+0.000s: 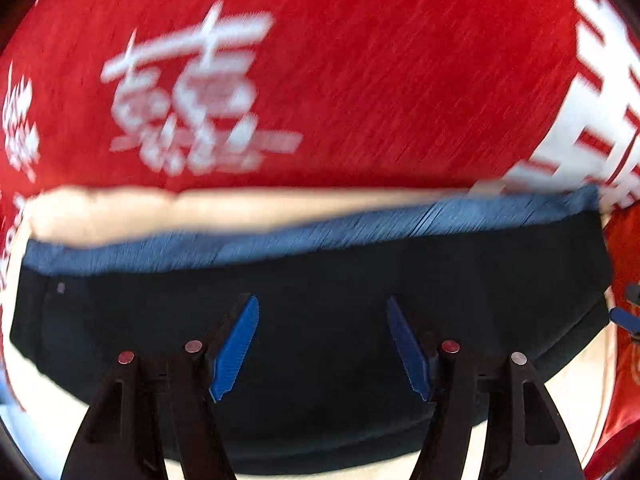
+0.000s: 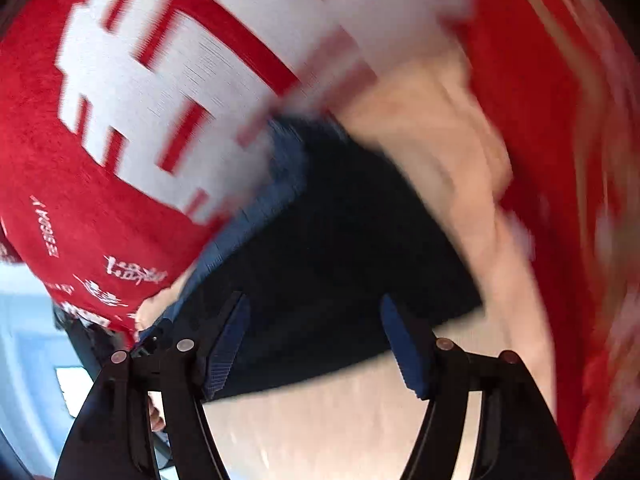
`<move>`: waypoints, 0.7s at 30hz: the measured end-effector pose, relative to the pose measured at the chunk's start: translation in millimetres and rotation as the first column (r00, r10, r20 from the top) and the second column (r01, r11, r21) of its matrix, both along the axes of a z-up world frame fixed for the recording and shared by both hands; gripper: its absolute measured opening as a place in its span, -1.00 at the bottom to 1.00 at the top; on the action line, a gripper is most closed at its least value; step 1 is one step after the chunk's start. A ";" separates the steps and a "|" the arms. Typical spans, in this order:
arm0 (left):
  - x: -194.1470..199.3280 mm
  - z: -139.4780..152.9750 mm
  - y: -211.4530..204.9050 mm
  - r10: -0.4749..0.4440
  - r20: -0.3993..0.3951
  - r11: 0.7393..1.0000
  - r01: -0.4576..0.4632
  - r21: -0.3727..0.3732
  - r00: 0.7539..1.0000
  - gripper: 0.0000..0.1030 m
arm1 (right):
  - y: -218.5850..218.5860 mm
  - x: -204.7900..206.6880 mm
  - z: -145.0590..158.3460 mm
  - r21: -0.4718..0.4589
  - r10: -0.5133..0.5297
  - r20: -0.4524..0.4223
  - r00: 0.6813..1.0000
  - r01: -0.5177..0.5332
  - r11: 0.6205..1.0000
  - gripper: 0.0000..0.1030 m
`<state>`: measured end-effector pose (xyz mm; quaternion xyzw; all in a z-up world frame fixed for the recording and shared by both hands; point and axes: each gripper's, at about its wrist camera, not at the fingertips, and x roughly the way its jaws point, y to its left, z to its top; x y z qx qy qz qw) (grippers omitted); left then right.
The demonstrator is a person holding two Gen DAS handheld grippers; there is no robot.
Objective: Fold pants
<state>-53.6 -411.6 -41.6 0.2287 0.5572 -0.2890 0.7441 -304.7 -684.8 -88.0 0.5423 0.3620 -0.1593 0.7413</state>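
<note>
From the left wrist, the dark navy fabric pants [image 1: 320, 320], folded into a broad compact band with a lighter blue ribbed waistband edge [image 1: 304, 232] along the far side, lie directly below the left gripper [image 1: 322, 346]. Its blue ribbed pads [image 1: 236, 344] stand apart with nothing between them, hanging over the middle of the pants without pressing on the cloth. Beyond the waistband a strip of pale cream cloth [image 1: 200, 212] shows, and past that a red cover printed with white characters [image 1: 360, 80]. The picture is smeared by motion, so fine creases cannot be read.

From the right wrist, the same pants [image 2: 340, 260] run from the centre toward the lower left, and the right gripper [image 2: 316, 344] hangs over their near corner, jaws parted and empty. Cream cloth [image 2: 340, 420] lies nearer than the pants and to their right; the red cover [image 2: 100, 208] rises behind them.

The fold looks nearly or fully made. To finish it well, I would press the layers flat from the middle outward and square the edges against the waistband, rather than pinching again and dragging the stack askew.

The surface seems soft and cushioned, like a bed. Left of the pants a pale blue patch of room [image 2: 24, 320] shows, too blurred to identify.
</note>
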 end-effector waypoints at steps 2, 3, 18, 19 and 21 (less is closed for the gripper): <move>2.1 -11.6 14.3 0.021 -0.012 0.999 -0.020 0.040 1.000 0.32 | 9.2 -4.0 -15.7 0.029 -0.024 0.021 0.999 0.023 0.999 0.22; 3.9 -15.9 19.9 0.034 -0.017 0.999 -0.034 0.043 0.999 0.32 | 5.8 2.5 -24.3 0.043 -0.042 0.040 0.998 0.040 0.998 0.21; -1.5 -9.3 50.0 -0.017 -0.025 0.998 0.019 0.056 1.000 0.32 | 13.3 -8.6 -12.4 0.074 -0.042 0.091 0.995 0.035 0.997 -0.82; 0.6 -15.0 52.9 -0.018 -0.031 0.997 0.021 0.073 0.999 0.32 | 11.3 -7.1 -22.4 0.077 -0.021 0.068 0.997 0.016 0.997 -0.75; -1.4 -29.9 56.9 -0.002 -0.048 0.992 0.008 0.123 0.999 0.32 | 4.7 -1.5 -50.8 0.119 0.034 -0.040 0.999 -0.029 0.992 -0.70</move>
